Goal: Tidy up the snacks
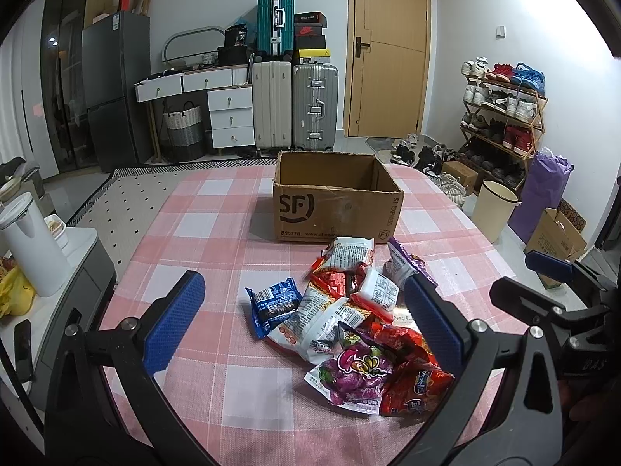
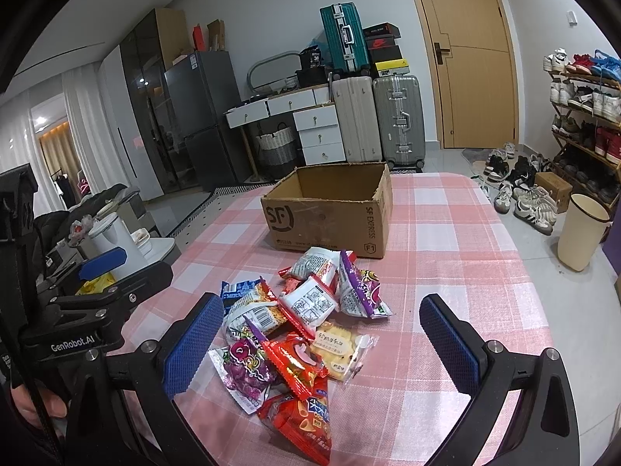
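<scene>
A pile of snack packets (image 1: 349, 318) (image 2: 302, 330) lies on the pink checked tablecloth, in front of an open cardboard box (image 1: 333, 198) (image 2: 330, 213) marked SF. A blue packet (image 1: 273, 305) sits at the pile's left, a purple packet (image 1: 349, 372) at its near side, and a pale biscuit packet (image 2: 341, 349) at its right. My left gripper (image 1: 306, 310) is open, hovering over the pile with nothing between its fingers. My right gripper (image 2: 322, 334) is open too, above the pile's near side. Each gripper shows at the edge of the other's view.
Table edges (image 1: 128, 256) fall away left and right. A white kettle (image 1: 31, 244) stands on a side unit at the left. A cream bin (image 2: 582, 233), shoes and a shoe rack (image 1: 500, 116) are on the right; suitcases (image 1: 295, 108) and a door behind.
</scene>
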`<state>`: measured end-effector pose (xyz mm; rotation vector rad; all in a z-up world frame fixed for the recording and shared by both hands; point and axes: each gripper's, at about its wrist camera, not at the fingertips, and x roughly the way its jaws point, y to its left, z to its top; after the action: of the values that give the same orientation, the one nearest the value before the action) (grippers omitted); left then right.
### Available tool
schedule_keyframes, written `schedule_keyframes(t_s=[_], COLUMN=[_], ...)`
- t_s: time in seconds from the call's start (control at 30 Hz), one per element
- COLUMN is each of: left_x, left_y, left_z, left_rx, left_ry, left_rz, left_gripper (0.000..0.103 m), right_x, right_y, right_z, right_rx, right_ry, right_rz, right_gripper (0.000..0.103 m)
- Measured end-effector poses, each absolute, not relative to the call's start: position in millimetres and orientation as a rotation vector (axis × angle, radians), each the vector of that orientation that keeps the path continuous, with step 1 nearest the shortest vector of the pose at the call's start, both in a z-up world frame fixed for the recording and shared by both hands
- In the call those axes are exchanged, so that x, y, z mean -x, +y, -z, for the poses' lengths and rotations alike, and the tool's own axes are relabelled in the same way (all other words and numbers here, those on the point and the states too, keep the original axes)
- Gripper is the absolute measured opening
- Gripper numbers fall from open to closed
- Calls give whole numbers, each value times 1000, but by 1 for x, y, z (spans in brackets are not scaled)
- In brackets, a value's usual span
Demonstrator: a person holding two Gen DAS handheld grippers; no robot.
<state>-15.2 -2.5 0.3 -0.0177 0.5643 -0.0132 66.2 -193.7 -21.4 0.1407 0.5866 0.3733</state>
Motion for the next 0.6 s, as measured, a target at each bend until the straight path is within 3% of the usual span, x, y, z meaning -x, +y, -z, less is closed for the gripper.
schedule_keyframes(t_s=[0.6], left_x=[20], left_y=[1], left_z=[11], left_rx=[46], left_ry=[584], left_rz=[19], left_gripper=[102], right_x=[-59], right_y=[-181], right_z=[62], right_rx=[-121], right_ry=[673], right_rz=[-518], right_gripper=[103])
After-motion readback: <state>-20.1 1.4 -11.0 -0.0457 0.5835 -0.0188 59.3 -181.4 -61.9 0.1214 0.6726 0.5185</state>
